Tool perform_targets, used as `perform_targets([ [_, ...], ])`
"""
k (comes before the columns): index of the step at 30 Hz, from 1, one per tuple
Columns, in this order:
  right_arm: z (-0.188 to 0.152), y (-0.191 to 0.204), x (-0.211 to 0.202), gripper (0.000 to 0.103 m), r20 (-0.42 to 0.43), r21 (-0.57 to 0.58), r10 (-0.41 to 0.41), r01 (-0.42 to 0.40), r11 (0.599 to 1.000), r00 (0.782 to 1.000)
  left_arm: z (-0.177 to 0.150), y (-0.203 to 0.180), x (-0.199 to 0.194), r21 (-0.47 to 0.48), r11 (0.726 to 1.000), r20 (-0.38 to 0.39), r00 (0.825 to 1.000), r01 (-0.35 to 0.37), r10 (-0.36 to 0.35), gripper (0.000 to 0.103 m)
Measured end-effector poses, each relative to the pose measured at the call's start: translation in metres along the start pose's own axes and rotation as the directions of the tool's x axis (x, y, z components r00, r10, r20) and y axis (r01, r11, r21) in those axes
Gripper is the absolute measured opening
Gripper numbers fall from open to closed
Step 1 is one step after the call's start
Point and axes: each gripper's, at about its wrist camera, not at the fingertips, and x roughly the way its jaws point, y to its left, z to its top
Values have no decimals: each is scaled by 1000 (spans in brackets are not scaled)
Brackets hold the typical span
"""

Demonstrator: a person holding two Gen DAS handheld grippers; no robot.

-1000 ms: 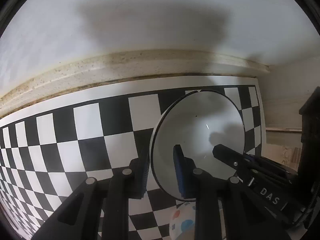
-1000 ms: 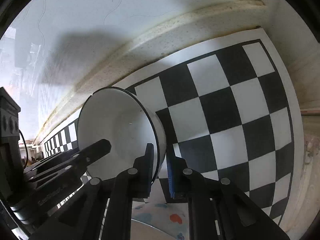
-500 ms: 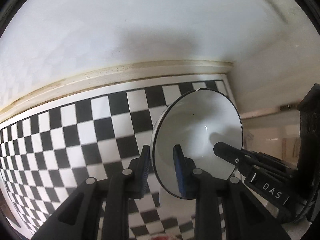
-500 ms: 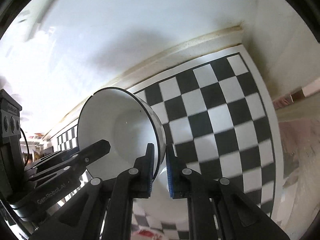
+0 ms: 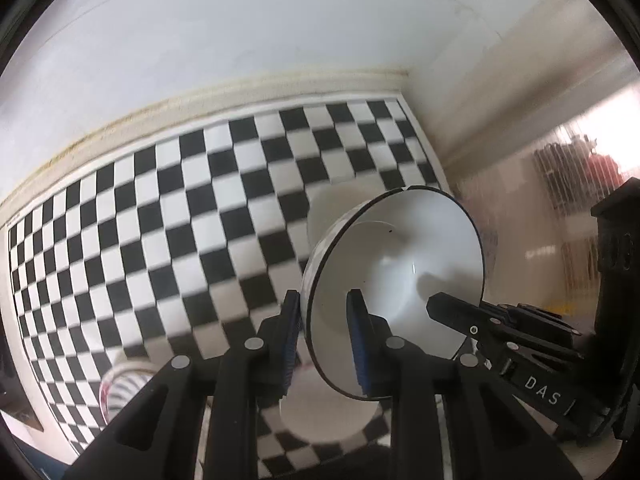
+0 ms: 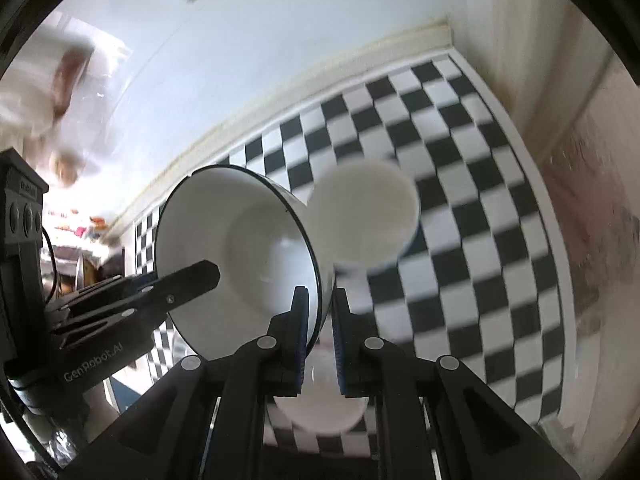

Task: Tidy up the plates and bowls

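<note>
A: We've lifted the white bowl [image 5: 400,264] well clear of the checkered tabletop [image 5: 180,208]; a second ago the squares filled the view, now they look small and the wall corner shows.

B: Our left tool [image 5: 326,334] pinches one side of its rim, the right tool [image 6: 320,332] the opposite side, both pressed tight on it, so the bowl hangs tilted between us.

A: Below now sit another white bowl [image 6: 364,216] and a smaller white dish [image 6: 320,412], which weren't visible earlier.

B: So we judge it's mid-carry, probably toward stacking.
</note>
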Motion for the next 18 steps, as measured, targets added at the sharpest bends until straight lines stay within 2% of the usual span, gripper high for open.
perform_targets([
  [8, -82, -9, 19, 13, -85, 32, -11, 13, 999, 996, -74, 14, 28, -9, 1000, -130, 992, 4, -5, 21],
  [12, -107, -15, 42, 13, -134, 46, -25, 32, 998, 991, -93, 19, 52, -15, 1000, -184, 983, -9, 6, 21],
  [18, -123, -25, 69, 13, -168, 40, -72, 80, 996, 983, -106, 23, 79, -12, 999, -247, 968, -36, 32, 21],
])
